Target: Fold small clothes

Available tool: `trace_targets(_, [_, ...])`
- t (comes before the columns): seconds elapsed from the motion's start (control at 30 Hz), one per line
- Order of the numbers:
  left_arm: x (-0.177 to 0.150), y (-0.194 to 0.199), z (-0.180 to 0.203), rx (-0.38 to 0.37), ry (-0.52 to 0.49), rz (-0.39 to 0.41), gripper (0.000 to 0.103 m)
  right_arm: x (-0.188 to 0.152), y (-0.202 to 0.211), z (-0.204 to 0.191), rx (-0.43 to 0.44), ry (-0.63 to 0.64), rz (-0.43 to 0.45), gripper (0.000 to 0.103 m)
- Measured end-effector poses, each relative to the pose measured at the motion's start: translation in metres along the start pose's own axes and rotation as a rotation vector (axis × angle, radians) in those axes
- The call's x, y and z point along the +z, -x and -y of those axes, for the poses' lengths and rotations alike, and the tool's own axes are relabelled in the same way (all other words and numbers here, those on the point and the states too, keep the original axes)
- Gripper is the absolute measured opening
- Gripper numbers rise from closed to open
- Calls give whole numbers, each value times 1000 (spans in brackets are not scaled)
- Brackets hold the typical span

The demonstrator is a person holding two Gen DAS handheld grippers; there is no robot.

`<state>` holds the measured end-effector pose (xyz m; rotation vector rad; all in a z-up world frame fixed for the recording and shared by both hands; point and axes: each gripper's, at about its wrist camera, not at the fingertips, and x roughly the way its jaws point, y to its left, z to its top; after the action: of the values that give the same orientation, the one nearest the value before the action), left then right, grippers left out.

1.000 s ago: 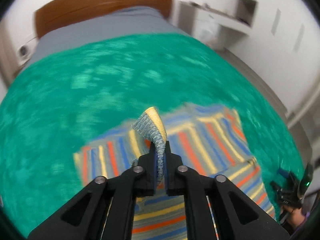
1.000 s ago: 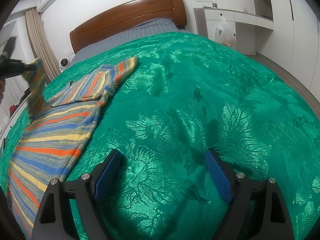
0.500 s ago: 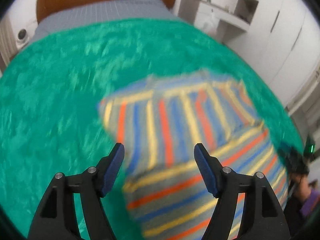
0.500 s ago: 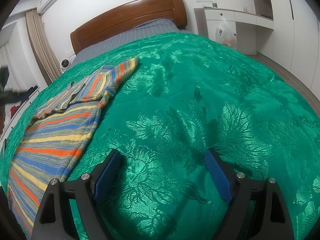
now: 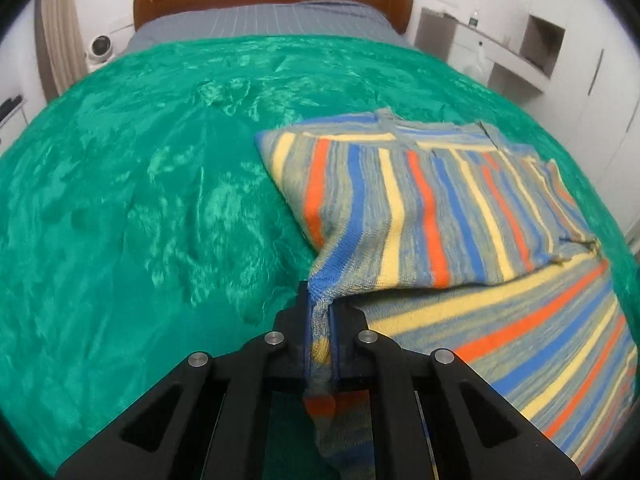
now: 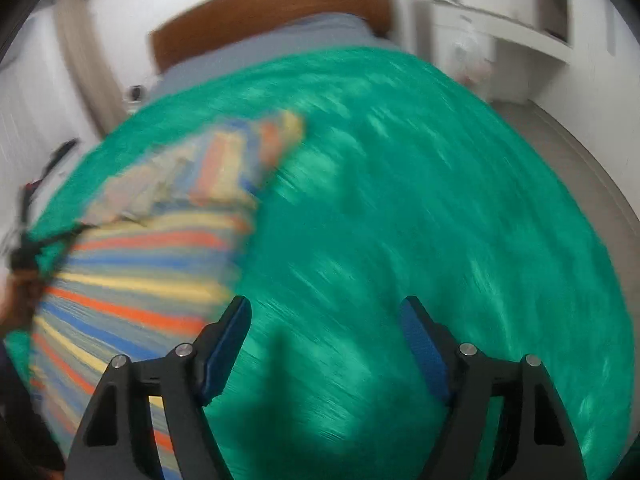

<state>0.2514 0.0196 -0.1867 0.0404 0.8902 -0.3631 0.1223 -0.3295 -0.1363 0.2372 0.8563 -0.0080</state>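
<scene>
Left wrist view shows my left gripper (image 5: pixel 320 344) pinching the sweater's (image 5: pixel 432 216) near edge on the bed (image 5: pixel 160 184), so I should lift it evenly across while my right gripper (image 6: pixel 326 344), wide and empty, takes the other edge.

The right wrist view is smeared by motion: the striped sweater (image 6: pixel 152 248) and green bedspread (image 6: pixel 400 200) lose their detail, and the left tongs (image 6: pixel 24 256) at nine o'clock are a dark blur. In the left wrist view, the sweater (image 5: pixel 440 208) runs off the frame at four o'clock.
</scene>
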Motion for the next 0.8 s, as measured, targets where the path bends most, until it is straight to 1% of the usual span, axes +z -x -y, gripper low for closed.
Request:
trace_targets(0.03, [-2,-1,-2,-10,15,4,6,17,-5,-11,52,1,-16,73])
trace_targets(0.07, [-2,-3,-3,-18,27,7,6,37,-15,-22,119,-13,-43,68])
trace_targets(0.1, [-3,-4,-5,-29,37,9,6,59,-31,-33,199,-43,-80,60])
trace_targets(0.13, [-4,-3,-8,-42,49,10,7,74,-47,-41,255,-73,-107,57])
trace_targets(0.17, [-5,-2,-10,-50,58,12,7,91,-70,-51,318,-118,-144,54])
trace_targets(0.2, [-4,-3,-13,-61,71,13,8,104,-91,-58,350,-154,-172,48])
trace_targets(0.23, [-4,-4,-14,-66,77,13,8,114,-111,-64,362,-181,-197,46])
trace_targets(0.27, [-4,-4,-15,-71,81,13,8,123,-133,-70,364,-203,-224,42])
trace_targets(0.3, [-4,-6,-17,-78,87,14,8,128,-149,-75,359,-217,-243,41])
trace_targets(0.4, [-5,-8,-19,-89,98,18,8,130,-190,-81,323,-267,-312,38])
trace_targets(0.43, [-6,-8,-19,-92,100,19,8,128,-200,-82,332,-284,-332,36])
trace_targets(0.47, [-6,-8,-20,-96,104,21,8,126,-207,-84,342,-294,-353,23])
trace_targets(0.5, [-6,-8,-21,-101,109,23,8,126,-210,-86,340,-285,-361,3])
trace_targets(0.53, [-7,-8,-22,-107,114,26,8,130,-206,-91,321,-250,-338,3])
trace_targets(0.6, [-7,-8,-22,-108,117,32,9,144,-190,-103,299,-148,-242,3])
trace_targets(0.67, [-7,-9,-21,-98,108,36,9,152,-185,-109,272,-94,-196,3])
trace_targets(0.73, [-7,-9,-20,-91,103,35,9,153,-199,-114,223,-41,-220,3])
trace_targets(0.77, [-7,-9,-20,-90,103,35,9,147,-210,-116,195,-22,-249,3])
trace_targets(0.8, [-7,-9,-20,-90,103,34,9,144,-215,-115,189,-20,-268,4])
